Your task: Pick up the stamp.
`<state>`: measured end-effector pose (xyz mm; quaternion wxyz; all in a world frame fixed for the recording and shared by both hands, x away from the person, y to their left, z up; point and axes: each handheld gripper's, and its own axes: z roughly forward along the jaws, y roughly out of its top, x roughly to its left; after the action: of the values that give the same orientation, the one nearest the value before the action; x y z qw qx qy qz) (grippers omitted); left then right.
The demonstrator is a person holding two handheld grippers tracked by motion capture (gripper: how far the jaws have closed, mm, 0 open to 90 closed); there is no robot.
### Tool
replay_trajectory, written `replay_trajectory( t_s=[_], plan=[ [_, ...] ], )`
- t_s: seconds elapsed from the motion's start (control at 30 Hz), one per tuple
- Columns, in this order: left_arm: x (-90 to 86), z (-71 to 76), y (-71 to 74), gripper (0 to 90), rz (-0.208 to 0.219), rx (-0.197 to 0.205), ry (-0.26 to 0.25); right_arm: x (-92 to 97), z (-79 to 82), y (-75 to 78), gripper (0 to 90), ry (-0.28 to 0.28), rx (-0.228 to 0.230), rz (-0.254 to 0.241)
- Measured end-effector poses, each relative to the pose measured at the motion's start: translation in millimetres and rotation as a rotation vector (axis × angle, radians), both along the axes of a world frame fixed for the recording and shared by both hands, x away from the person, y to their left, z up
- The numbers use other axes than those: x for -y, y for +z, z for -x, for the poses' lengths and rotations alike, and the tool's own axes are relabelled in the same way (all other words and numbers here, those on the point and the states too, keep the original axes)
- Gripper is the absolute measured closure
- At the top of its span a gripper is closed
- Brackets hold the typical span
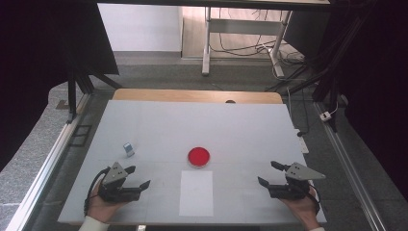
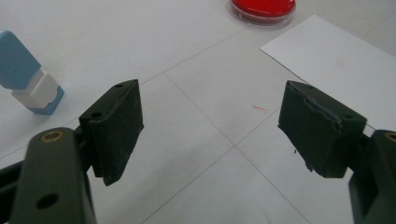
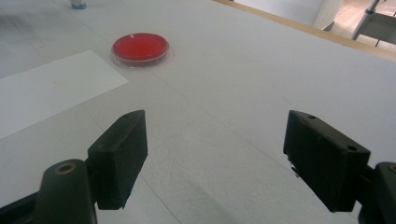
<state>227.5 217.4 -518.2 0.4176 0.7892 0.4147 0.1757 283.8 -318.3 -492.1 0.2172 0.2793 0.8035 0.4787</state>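
Note:
A round red dish [image 1: 198, 157] sits at the middle of the white table, just beyond a white sheet of paper [image 1: 196, 192]. A small blue and white block [image 1: 128, 148] lies to the dish's left. My left gripper [image 1: 137, 177] rests low at the near left, open, with nothing between its jaws. My right gripper [image 1: 268, 173] rests at the near right, open and empty too. From the left gripper [image 2: 210, 119] the block [image 2: 28, 74] lies at the far left and the dish [image 2: 263, 8] at the top. Past the right gripper [image 3: 215, 140] lie the dish [image 3: 140, 48] and the paper [image 3: 51, 88].
The white table top [image 1: 240, 130] has a wooden strip [image 1: 192, 95] along its far edge. Metal rails run down both sides, and a white desk frame [image 1: 240, 38] with cables stands on the floor behind.

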Motion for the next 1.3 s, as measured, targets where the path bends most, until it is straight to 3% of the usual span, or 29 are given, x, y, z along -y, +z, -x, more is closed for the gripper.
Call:
replay_trajectory(
  t_s=[0.23,0.97,1.3],
  plan=[
    [1.3,1.3,1.2,22.2,0.005,0.009,0.000,0.6,0.5,-2.3,22.4,0.010,-0.014,-0.027],
    [-0.2,1.1,2.7,21.3,-0.001,0.023,0.010,-0.8,-1.5,-6.9,24.2,-0.002,-0.019,-0.002],
    [-0.8,-2.0,14.5,21.1,0.000,0.034,-0.007,-2.1,-2.8,-8.1,24.5,-0.004,-0.022,0.009]
  ],
)
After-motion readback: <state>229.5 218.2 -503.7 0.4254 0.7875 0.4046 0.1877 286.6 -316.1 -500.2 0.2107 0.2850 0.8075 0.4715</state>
